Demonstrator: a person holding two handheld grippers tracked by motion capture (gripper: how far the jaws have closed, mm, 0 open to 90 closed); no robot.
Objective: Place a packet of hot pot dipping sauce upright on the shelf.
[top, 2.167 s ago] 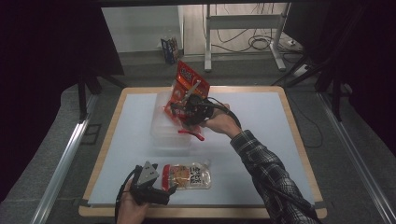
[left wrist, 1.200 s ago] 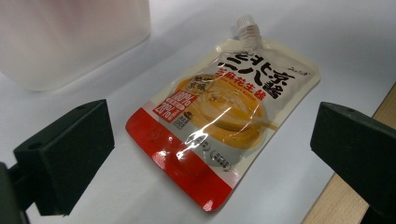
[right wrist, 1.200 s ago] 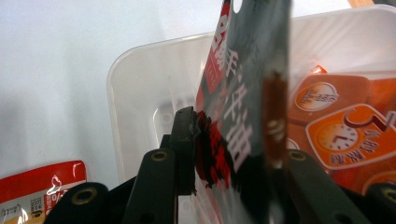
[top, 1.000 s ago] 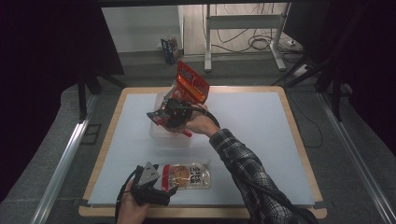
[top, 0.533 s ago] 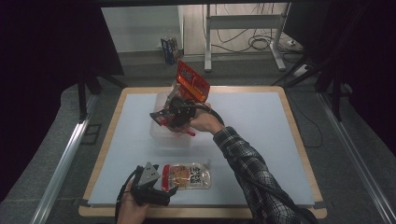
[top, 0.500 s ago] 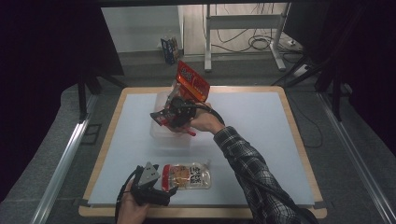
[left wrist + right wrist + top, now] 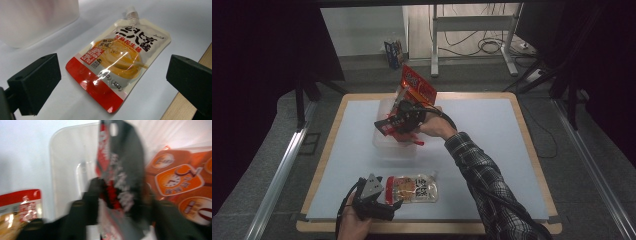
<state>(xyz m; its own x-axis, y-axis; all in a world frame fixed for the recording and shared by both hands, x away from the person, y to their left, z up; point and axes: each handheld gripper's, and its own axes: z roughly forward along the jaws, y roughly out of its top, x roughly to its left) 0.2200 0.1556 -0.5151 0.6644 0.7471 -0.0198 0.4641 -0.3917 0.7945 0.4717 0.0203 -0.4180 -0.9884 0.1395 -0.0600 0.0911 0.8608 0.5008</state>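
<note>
Pinching a thin, floppy black-and-red snack packet (image 7: pixel 120 172), the right gripper (image 7: pixel 404 122) hangs over a clear plastic tub (image 7: pixel 384 145). It looks light and crinkly, best held by its flat edge. The left gripper (image 7: pixel 112 82) is spread wide around a soft, squishy spouted sauce pouch (image 7: pixel 120 67).

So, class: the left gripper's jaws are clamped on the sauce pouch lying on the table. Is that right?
Not quite. The left gripper has its jaws open, either side of the sauce pouch, not touching it. The pouch does lie on the table, as the left gripper view shows.
</note>
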